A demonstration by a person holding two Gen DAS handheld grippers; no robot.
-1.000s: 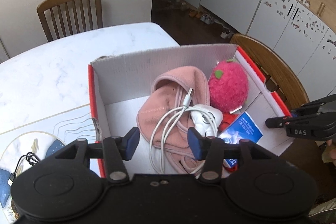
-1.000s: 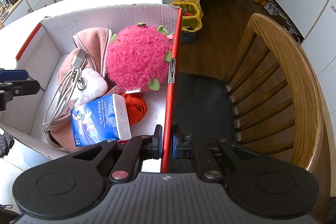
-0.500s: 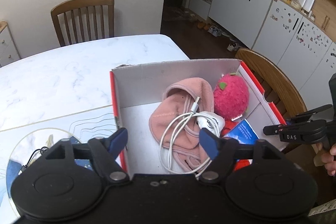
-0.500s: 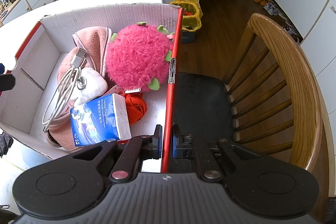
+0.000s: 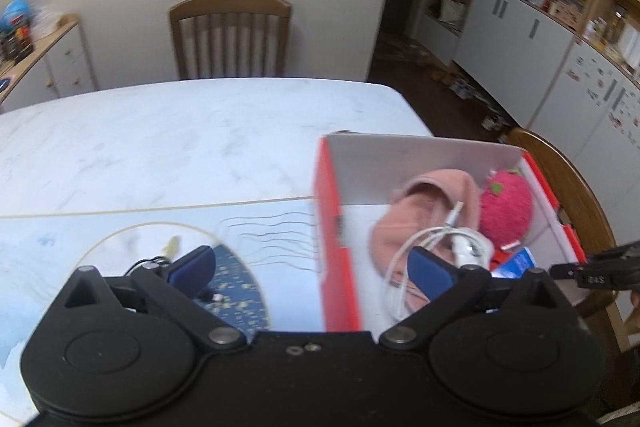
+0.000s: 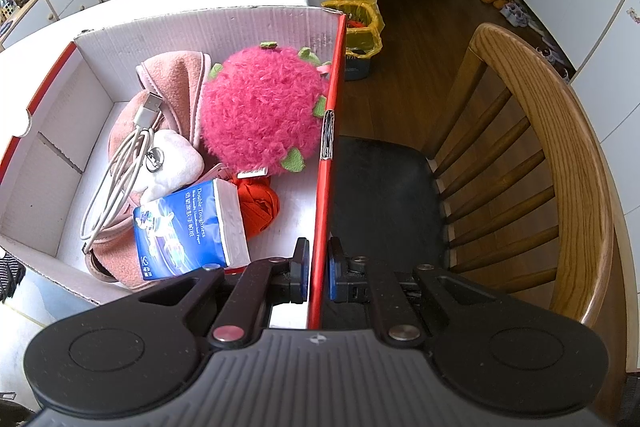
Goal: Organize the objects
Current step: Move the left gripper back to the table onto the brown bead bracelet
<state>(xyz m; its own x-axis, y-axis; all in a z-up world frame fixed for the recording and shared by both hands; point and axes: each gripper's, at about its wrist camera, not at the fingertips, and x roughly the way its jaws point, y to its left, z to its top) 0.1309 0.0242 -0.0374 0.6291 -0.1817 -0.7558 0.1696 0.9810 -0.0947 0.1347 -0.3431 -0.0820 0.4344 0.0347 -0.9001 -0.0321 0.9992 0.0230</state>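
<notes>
A red and white cardboard box (image 6: pixel 96 39) stands at the table's right edge and also shows in the left wrist view (image 5: pixel 336 227). It holds a pink cloth (image 6: pixel 172 75), a white cable (image 6: pixel 116 167), a pink plush ball (image 6: pixel 260 115), a blue tissue pack (image 6: pixel 184 227) and an orange item (image 6: pixel 260 203). My right gripper (image 6: pixel 318 273) is shut on the box's red right wall (image 6: pixel 326 187). My left gripper (image 5: pixel 312 271) is open and empty, above the box's left wall. A black cable (image 5: pixel 148 263) lies on the mat by the left finger.
A white marble table (image 5: pixel 180 135) carries a pale blue mat (image 5: pixel 120 227). A wooden chair (image 6: pixel 540 155) with a black seat stands right of the box. Another chair (image 5: pixel 230 35) is at the table's far side. White cabinets (image 5: pixel 560 59) line the right wall.
My left gripper has pulled back and swung left, from over the box's inside to over its left wall and the mat. The right gripper has held still on the box wall.
</notes>
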